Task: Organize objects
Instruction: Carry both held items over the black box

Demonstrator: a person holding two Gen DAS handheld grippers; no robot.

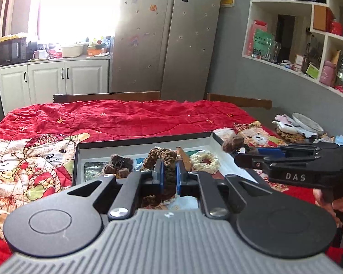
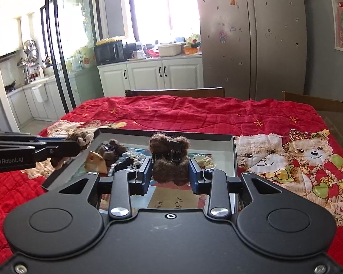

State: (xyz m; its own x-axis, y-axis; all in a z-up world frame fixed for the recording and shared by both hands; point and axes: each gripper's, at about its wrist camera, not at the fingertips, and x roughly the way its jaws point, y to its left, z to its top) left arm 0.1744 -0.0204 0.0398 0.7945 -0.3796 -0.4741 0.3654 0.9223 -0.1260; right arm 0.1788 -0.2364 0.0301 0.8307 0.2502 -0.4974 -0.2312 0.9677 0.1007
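Note:
In the left wrist view my left gripper is shut on a brown knitted scrunchie above the near edge of a shallow dark-rimmed box. My right gripper reaches in from the right, shut on a fuzzy brown hair claw. In the right wrist view that gripper squeezes the hair claw over the box, and the left gripper holds the scrunchie at the box's left edge. A second brown claw and a cream scrunchie lie inside.
A red quilt with bear pictures covers the table. More hair accessories lie piled at the table's right end. Two wooden chair backs stand behind the far edge, with a fridge beyond. A hand grips the right tool.

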